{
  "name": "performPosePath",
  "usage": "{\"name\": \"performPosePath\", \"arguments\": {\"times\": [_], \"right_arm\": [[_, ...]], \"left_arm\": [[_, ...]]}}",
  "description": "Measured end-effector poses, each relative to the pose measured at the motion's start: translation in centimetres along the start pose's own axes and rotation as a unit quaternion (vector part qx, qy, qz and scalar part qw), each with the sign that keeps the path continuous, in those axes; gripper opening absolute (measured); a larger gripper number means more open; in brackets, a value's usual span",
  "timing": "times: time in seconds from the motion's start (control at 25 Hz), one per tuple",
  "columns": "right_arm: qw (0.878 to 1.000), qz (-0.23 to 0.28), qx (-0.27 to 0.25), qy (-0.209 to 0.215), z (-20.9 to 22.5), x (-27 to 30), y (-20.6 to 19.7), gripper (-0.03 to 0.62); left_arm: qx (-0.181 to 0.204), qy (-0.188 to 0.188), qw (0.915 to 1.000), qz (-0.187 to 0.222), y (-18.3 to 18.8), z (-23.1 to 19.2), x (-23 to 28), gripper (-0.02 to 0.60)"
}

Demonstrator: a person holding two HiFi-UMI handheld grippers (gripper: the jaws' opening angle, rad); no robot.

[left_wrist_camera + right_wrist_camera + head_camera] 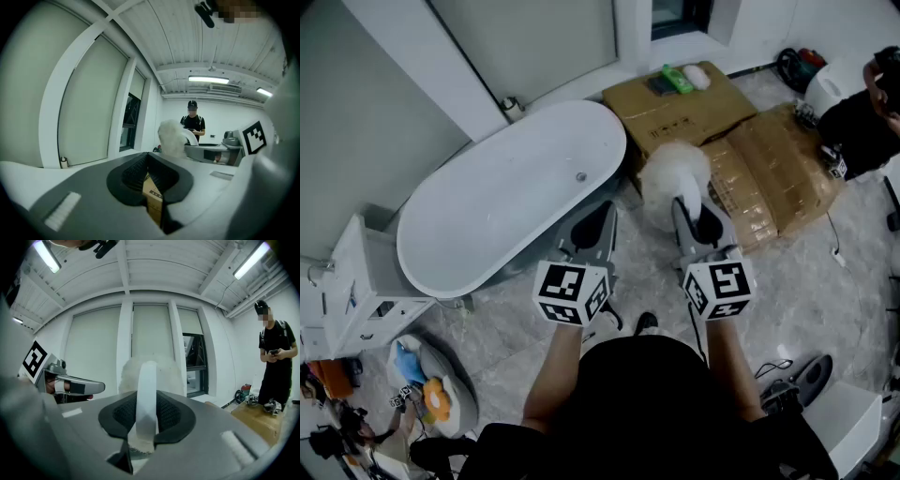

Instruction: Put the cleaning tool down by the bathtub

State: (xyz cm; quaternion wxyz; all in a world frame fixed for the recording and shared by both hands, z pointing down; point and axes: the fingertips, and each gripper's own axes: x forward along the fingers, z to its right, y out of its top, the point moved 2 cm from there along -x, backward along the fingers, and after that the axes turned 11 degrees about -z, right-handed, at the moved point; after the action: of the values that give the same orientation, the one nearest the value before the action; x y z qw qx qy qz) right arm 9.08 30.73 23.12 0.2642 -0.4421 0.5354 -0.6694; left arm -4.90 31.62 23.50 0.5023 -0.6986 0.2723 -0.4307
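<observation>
A white oval bathtub lies to the left in the head view. The cleaning tool, a fluffy white duster head on a white handle, is held up in the air in front of me, over the floor between the tub's end and the cardboard boxes. My right gripper is shut on its handle, with the fluffy head just past the jaws. My left gripper hovers beside it near the tub's right end, its jaws together and holding nothing. The duster shows to its right.
Flattened cardboard boxes lie right of the tub, with a green bottle on the far one. A white cabinet stands at the tub's left end. A person stands by the boxes. Toys and cables lie on the marble floor.
</observation>
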Motion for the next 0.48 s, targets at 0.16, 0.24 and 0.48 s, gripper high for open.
{"name": "performPosePath", "arguments": {"times": [0.16, 0.24, 0.48], "right_arm": [[1.000, 0.000, -0.001, 0.002, -0.1, -1.3, -0.3, 0.092], [1.000, -0.001, -0.003, 0.005, -0.3, -1.9, -0.5, 0.092], [1.000, 0.003, -0.010, 0.008, -0.7, -3.5, -0.8, 0.091]], "left_arm": [[0.001, -0.001, 1.0000, 0.001, -0.2, 1.2, -0.5, 0.000], [0.002, -0.001, 1.0000, -0.001, -0.5, 1.8, -0.8, 0.000], [0.004, 0.002, 1.0000, -0.007, -1.0, 3.2, -1.8, 0.000]]}}
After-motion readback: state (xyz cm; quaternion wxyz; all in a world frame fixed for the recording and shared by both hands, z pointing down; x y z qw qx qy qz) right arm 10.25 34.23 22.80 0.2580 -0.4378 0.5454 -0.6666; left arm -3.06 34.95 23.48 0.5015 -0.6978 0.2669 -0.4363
